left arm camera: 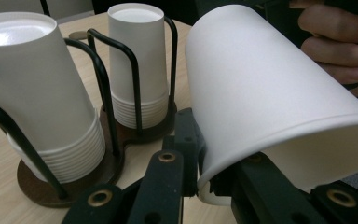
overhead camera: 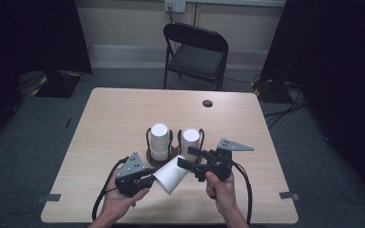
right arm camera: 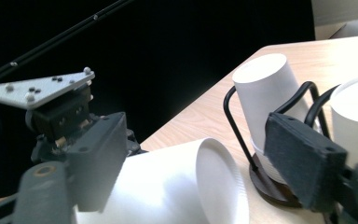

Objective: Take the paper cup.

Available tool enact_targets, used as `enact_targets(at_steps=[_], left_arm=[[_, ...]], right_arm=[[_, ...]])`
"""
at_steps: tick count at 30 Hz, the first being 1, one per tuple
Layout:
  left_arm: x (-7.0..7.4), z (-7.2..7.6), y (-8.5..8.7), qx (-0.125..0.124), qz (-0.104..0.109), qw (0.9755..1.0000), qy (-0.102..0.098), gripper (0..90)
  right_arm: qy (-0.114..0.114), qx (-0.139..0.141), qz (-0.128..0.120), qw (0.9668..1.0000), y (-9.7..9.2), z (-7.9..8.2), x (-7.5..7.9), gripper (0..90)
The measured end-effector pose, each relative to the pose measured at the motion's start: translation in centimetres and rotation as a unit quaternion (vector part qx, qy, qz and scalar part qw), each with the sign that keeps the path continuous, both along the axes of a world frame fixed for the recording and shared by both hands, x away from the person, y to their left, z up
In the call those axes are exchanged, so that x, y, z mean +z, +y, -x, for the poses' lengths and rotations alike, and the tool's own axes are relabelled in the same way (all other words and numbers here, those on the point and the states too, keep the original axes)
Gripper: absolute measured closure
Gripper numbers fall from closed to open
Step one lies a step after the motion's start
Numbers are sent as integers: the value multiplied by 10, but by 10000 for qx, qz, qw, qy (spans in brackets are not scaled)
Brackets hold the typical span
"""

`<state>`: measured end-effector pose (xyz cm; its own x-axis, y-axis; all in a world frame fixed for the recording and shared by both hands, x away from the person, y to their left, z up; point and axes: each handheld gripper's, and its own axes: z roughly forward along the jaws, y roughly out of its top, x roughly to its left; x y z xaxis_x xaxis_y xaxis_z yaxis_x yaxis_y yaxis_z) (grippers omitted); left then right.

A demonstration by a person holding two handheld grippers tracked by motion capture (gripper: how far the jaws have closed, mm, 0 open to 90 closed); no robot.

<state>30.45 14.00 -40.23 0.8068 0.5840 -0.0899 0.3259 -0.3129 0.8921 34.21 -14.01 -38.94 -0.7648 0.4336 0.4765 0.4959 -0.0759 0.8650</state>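
White paper cup (overhead camera: pixel 171 175) lying tilted on its side between both tools, near the front edge of the pale wooden table (overhead camera: pixel 114 114), closed base pointing toward the right. Being pinched at its rolled rim by the left gripper (overhead camera: pixel 148 179), jaws pressed together on the rim wall as seen in the left gripper view, where the cup (left arm camera: pixel 270 107) is hanging over the black jaws. Right gripper (overhead camera: pixel 186 158) sitting with jaws spread wide, one on either side of the cup's base end (right arm camera: pixel 186 186), not clearly touching it. Just behind, standing on the table: dark round-based wire holder (overhead camera: pixel 158 156) carrying two upside-down stacks of white paper cups, the left stack (overhead camera: pixel 159 141) and the right stack (overhead camera: pixel 190 142), side by side. Black folding chair (overhead camera: pixel 196 52) waiting beyond the far table edge. Person's left hand (overhead camera: pixel 119 202) and right hand (overhead camera: pixel 221 187) gripping the tool handles.
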Motion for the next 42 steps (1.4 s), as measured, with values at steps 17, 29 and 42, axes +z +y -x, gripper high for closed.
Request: enact_targets(at_steps=[17,29,42], left_arm=[[10,-8,26,-106,-931,9943,505,848],[26,-17,50,-49,-992,9905,949,848],[25,-27,29,-392,-1728,9746,1369,850]], right_arm=[[-580,134,605,9964,10,13,0,136],[-1098,488,1303,9842,36,1,28,193],[-1555,1085,2163,9577,44,36,10,175]])
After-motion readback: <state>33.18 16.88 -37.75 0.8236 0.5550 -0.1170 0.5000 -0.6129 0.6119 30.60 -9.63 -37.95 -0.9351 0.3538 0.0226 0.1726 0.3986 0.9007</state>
